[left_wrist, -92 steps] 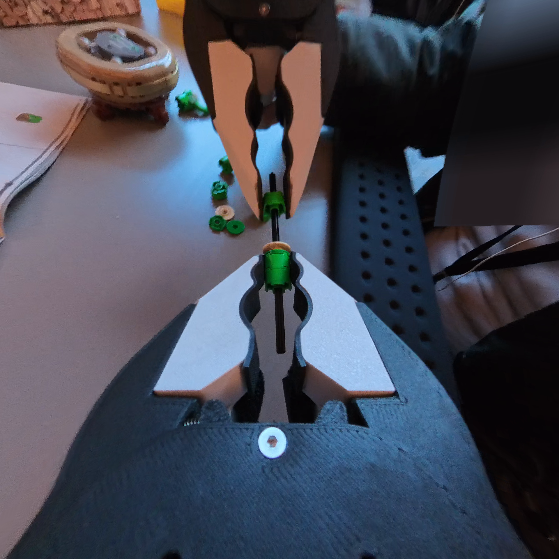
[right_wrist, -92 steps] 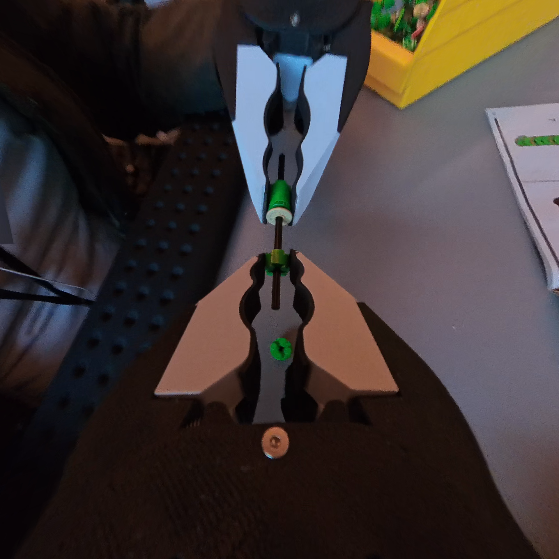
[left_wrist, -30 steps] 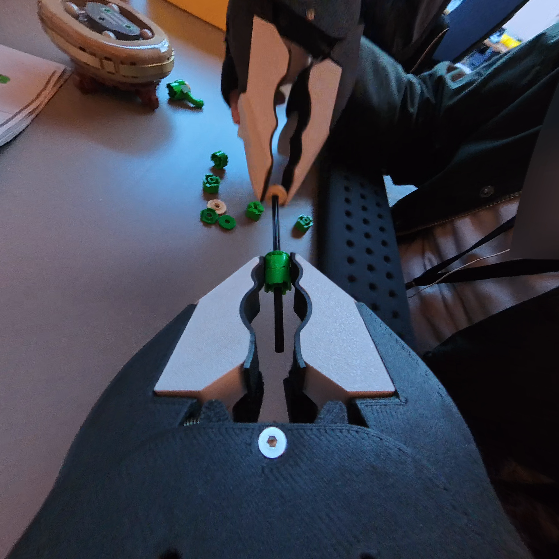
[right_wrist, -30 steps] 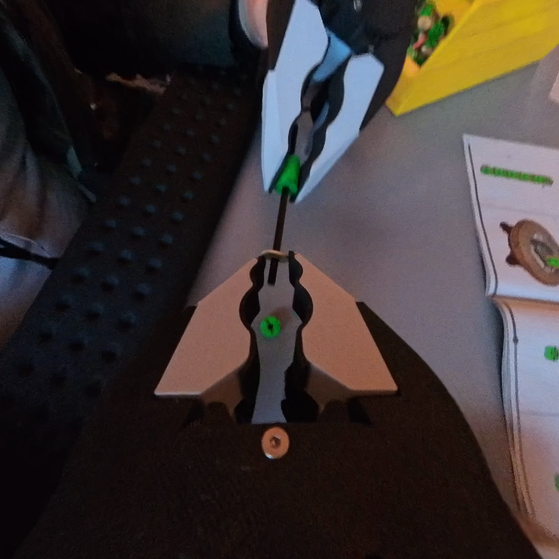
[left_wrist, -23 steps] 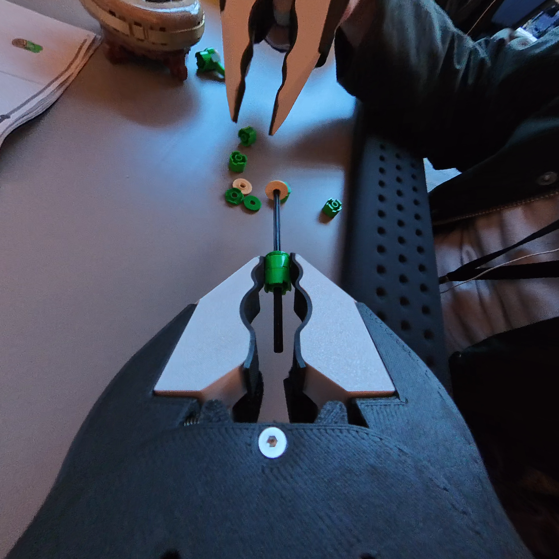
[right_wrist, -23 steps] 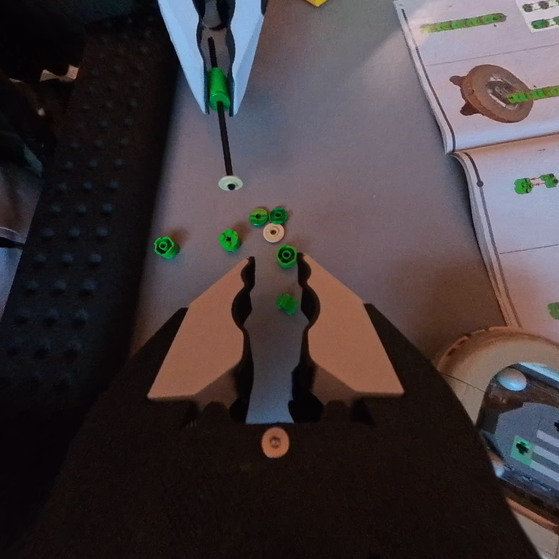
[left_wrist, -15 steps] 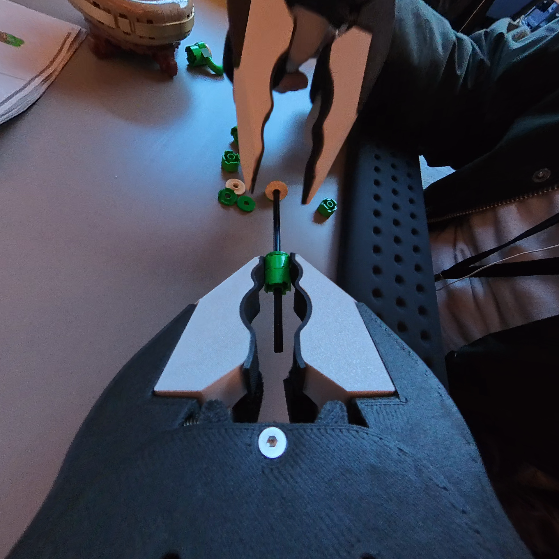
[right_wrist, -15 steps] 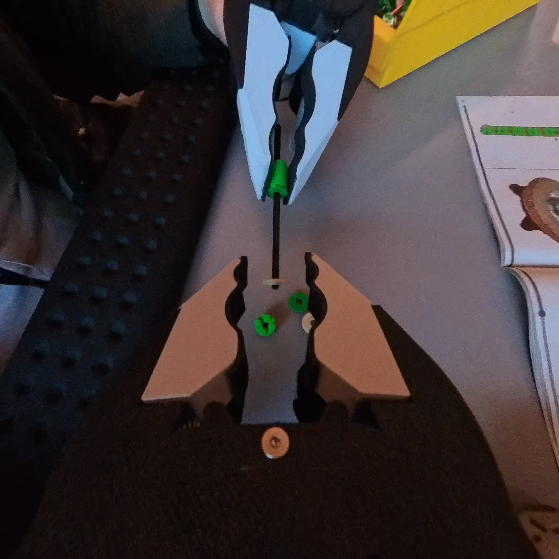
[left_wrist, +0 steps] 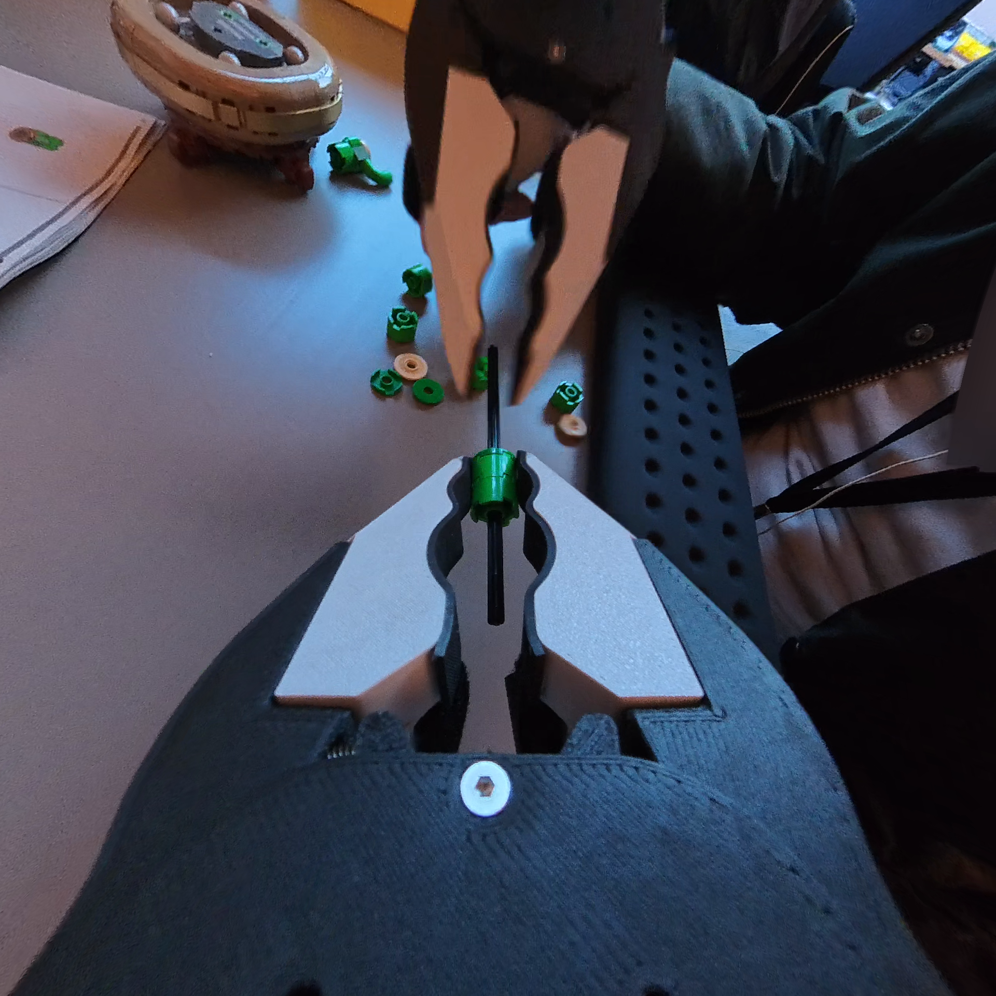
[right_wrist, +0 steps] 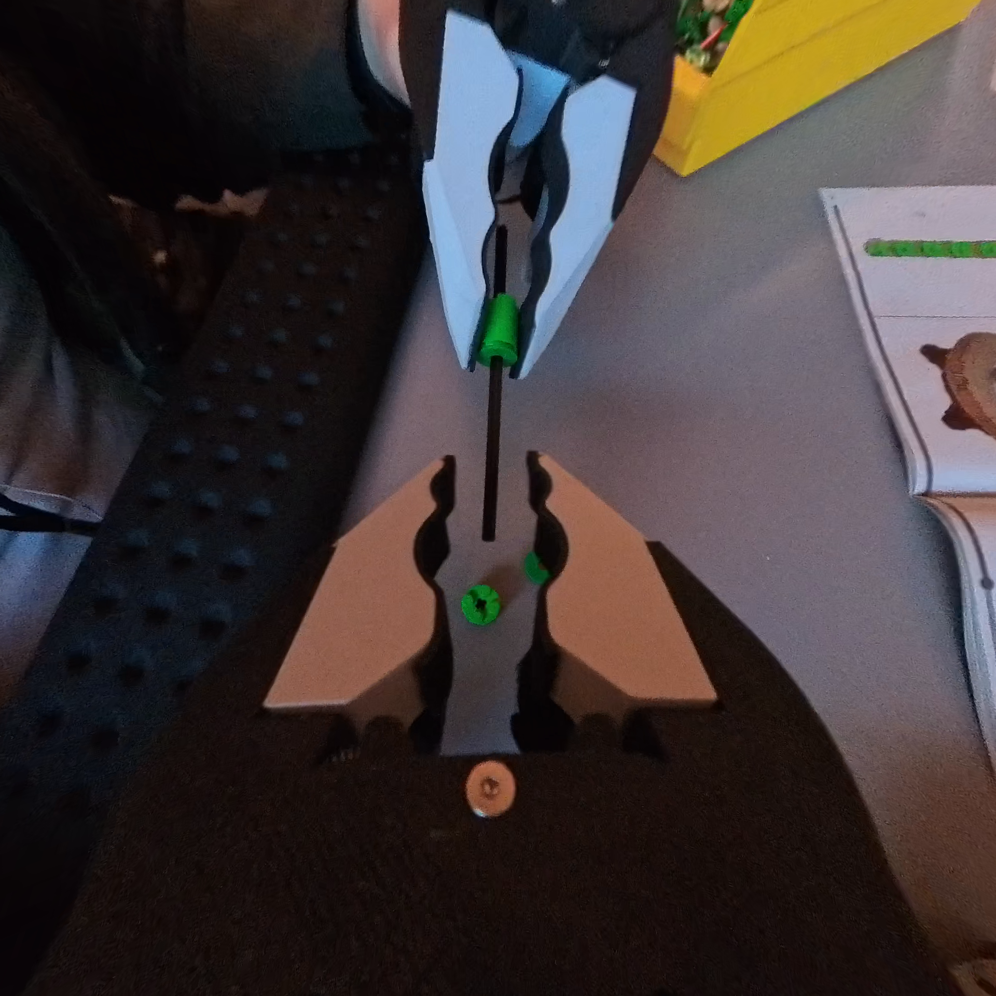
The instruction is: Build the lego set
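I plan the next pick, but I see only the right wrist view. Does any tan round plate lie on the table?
Observer: Yes. One tan round plate lies by the dark perforated strip, just next to a green round brick.
Operator: Is there a second one?
Observer: Yes, another tan plate lies left of the axle assembly, beside a flat green ring.
Operator: Where stands the built model?
Observer: The tan oval model stands far left, near the booklet.
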Tool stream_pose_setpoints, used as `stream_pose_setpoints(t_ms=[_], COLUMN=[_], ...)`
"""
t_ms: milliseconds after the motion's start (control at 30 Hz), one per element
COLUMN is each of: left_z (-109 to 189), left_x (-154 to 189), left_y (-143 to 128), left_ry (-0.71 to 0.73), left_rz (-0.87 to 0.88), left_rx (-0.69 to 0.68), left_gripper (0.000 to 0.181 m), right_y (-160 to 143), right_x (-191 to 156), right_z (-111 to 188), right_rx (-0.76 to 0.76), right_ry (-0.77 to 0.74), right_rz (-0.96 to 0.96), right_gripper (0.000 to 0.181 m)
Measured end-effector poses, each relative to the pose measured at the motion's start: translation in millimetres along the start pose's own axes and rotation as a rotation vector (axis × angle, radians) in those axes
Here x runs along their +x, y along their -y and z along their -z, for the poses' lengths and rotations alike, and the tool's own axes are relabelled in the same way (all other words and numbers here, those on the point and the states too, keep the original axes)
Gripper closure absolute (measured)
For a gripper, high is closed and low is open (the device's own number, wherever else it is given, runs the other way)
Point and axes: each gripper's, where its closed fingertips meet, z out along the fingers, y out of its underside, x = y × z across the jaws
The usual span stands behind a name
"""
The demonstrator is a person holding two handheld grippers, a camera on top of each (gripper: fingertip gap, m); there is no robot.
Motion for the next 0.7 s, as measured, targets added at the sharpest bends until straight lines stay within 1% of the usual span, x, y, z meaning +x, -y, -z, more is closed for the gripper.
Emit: stream_pose_setpoints(t_ms=[33,100,167,200,267,333,433,467,533,567,633,700], left_z=[0,1,4,6,8,7,6,5,4,3,0,-2], left_x=[2,1,-3,-5,-3,-1,-5,-4,-1,0,-3,-4], left_y=[1,2,3,3,7,8,7,7,5,3,-2,-6], left_ry=[-0.007,-0.002,0.027,0.037,0.017,0.011,0.04,0.037,0.016,0.011,0.034,0.04], left_rz=[-0.001,-0.01,-0.015,-0.01,-0.002,-0.009,-0.016,-0.016,-0.021,-0.026,-0.042,-0.039], left_rx=[0.007,0.016,0.028,0.035,0.063,0.065,0.058,0.058,0.042,0.028,0.0,-0.026], left_gripper=[0.166,0.165,0.156,0.157,0.166,0.166,0.149,0.15,0.168,0.17,0.17,0.163], right_y=[-4,-6,-8,-11,-14,-13,-14,-14,-15,-15,-16,-15], right_x=[-2,-2,1,4,6,5,3,2,1,1,1,3], right_z=[-6,-8,-2,3,12,15,12,9,8,8,7,7], right_rx=[-0.053,-0.083,-0.076,-0.074,-0.05,-0.031,-0.055,-0.064,-0.076,-0.079,-0.08,-0.077], right_ry=[-0.008,-0.023,-0.02,-0.02,-0.021,-0.013,-0.013,-0.012,-0.022,-0.026,-0.023,-0.034], right_rz=[0.037,0.088,0.057,0.034,0.011,0.012,0.037,0.04,0.059,0.062,0.054,0.055], right_gripper=[0.178,0.178,0.179,0.179,0.179,0.179,0.179,0.178,0.179,0.179,0.179,0.179])
